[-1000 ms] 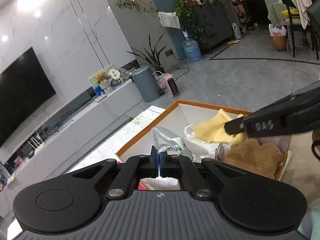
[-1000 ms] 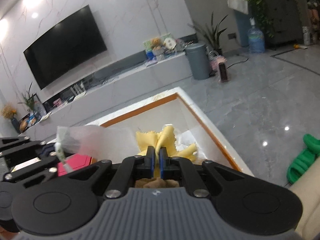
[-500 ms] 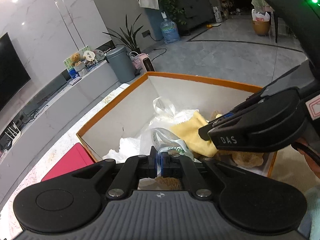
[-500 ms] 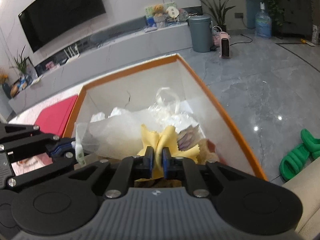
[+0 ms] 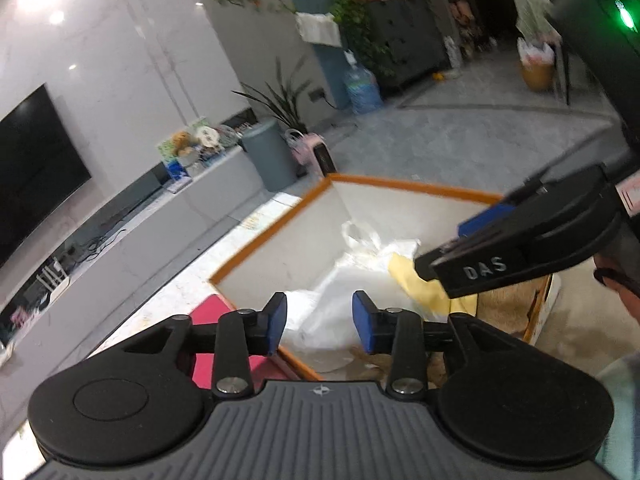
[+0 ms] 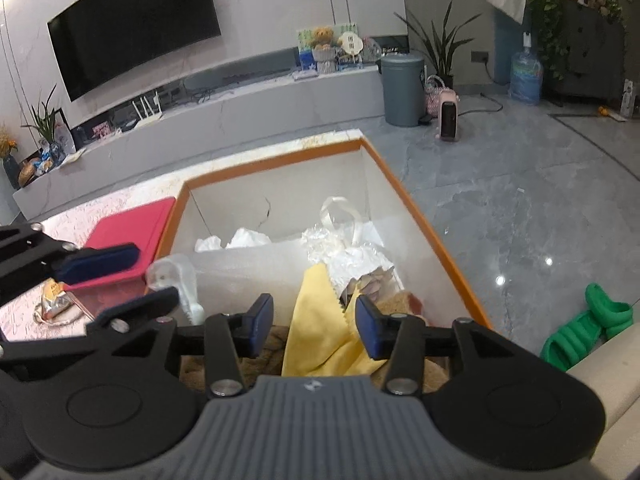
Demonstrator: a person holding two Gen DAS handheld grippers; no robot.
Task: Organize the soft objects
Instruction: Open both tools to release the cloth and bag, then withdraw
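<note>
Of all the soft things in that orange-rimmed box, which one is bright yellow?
The yellow cloth with the zigzag edge, lying between the fingers of the right gripper. The plastic bags behind it are white or clear, and the fluffy piece beside it is brown.

Two matte black handheld grippers. Left gripper [image 5: 316, 318]: ribbed grey housing with a small compass-like emblem, two round black discs at the sides, black linkage bars with silver screws, blue pads [image 5: 276, 320] on the jaws. Right gripper [image 6: 314, 322]: same build and blue pads [image 6: 262, 326]; seen side-on from the left camera, white "DAS" lettering, green indicator light above.
</note>
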